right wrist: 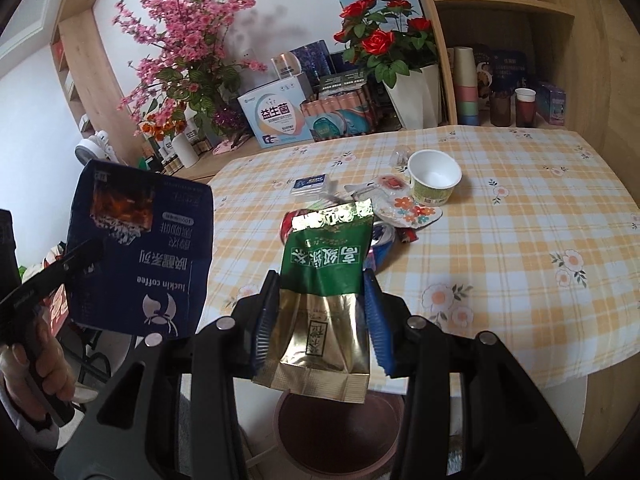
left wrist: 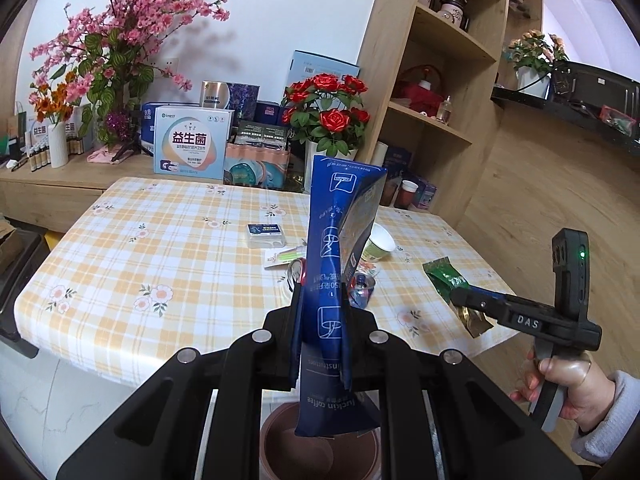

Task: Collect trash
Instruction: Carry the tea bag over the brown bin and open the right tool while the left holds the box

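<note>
Below both grippers we see a brown bin (right wrist: 340,432). Left gripper (left wrist: 320,320) clamps a blue coffee pouch (left wrist: 336,280); right gripper (right wrist: 320,320) clamps a green tea packet (right wrist: 324,280). Farther off, a paper cup (right wrist: 434,176) stands on the checked table (right wrist: 520,240).

White wall (left wrist: 260,20); light-wood shelving unit (left wrist: 452,40) at right; low wooden sideboard (left wrist: 52,184) beneath; table in yellow plaid floral cloth (left wrist: 140,248); pale marble-look floor (left wrist: 60,392).
</note>
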